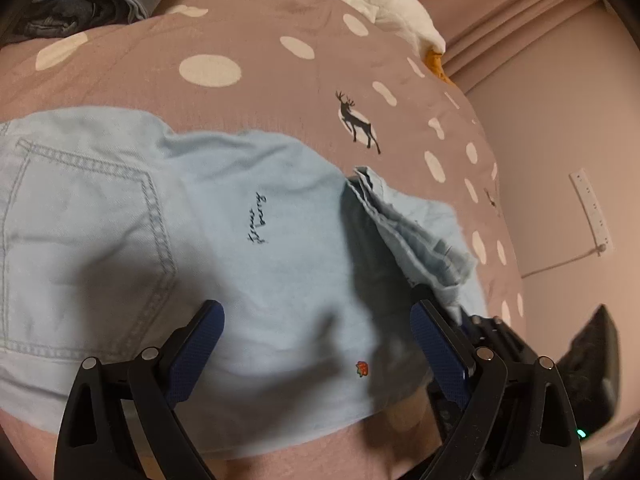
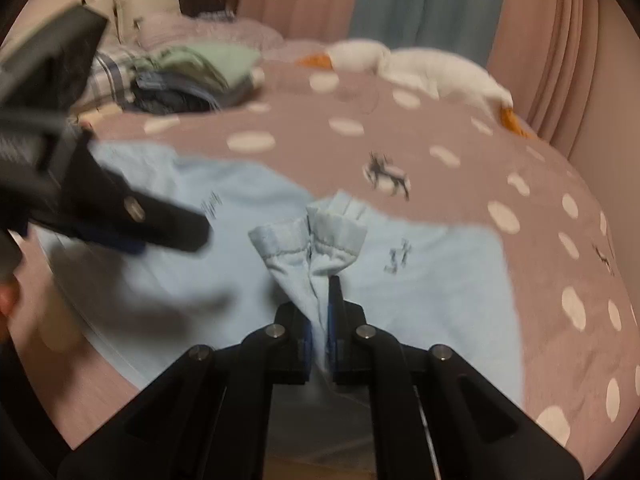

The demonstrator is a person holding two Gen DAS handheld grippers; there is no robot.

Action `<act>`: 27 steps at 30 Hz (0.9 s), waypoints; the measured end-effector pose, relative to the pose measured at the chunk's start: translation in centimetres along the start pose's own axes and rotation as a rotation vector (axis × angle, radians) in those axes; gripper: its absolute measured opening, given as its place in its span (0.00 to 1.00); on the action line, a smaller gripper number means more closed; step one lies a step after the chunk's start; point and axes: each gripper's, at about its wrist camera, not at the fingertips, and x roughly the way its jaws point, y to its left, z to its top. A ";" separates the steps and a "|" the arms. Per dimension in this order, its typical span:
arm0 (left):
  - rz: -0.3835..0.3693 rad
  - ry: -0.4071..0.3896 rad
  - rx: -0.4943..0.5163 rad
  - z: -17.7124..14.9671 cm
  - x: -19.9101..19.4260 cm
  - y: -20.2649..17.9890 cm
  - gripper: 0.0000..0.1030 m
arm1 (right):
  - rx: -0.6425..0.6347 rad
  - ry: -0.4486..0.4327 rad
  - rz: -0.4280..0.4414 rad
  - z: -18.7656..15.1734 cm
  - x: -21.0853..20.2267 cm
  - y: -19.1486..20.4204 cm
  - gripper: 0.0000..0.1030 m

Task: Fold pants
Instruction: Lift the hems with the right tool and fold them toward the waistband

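Pinched between your right gripper (image 2: pixel 320 320) fingers are the hems of the light blue pants (image 1: pixel 248 264), which lie spread on the dotted bedspread (image 1: pixel 248 40) beneath your wide-open left gripper (image 1: pixel 316 344), so carry them squarely forward before releasing.

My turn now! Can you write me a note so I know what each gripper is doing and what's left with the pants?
Left gripper: open, above the pants, holding nothing.
Right gripper: shut on the bunched cuffs, lifted off the bed.
Pants: light blue, spread on the bed, back pocket up.
Done: cuff end picked up.
Left: likely carry the cuffs over toward the waist, lay them down, smooth, then fold again.
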 end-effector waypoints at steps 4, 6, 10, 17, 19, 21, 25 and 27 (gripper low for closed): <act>-0.070 -0.007 -0.032 0.4 -0.3 0.7 0.91 | -0.073 -0.102 0.030 1.3 -1.7 2.4 0.07; -0.082 0.000 -0.055 0.7 0.0 1.0 0.91 | -0.092 -0.124 0.019 1.2 -1.8 3.6 0.07; -0.151 -0.002 -0.089 1.0 -0.3 1.1 0.91 | -0.066 -0.104 0.038 0.6 -1.2 3.7 0.06; -0.140 0.015 -0.092 1.2 0.8 0.3 0.91 | -0.210 -0.126 0.026 -0.9 -1.6 5.7 0.08; -0.111 0.014 -0.069 1.2 1.1 -0.1 0.91 | -0.217 -0.130 0.025 -1.0 -1.6 6.1 0.08; -0.089 0.011 -0.047 1.1 1.2 -0.3 0.91 | -0.222 -0.117 0.029 -1.1 -1.3 6.5 0.09; -0.018 0.004 0.032 0.9 1.5 -0.9 0.61 | -0.211 -0.086 0.077 -1.5 -0.8 6.3 0.15; 0.040 0.021 0.072 0.7 2.2 -1.1 0.34 | -0.197 -0.066 0.121 -1.5 -0.9 6.3 0.24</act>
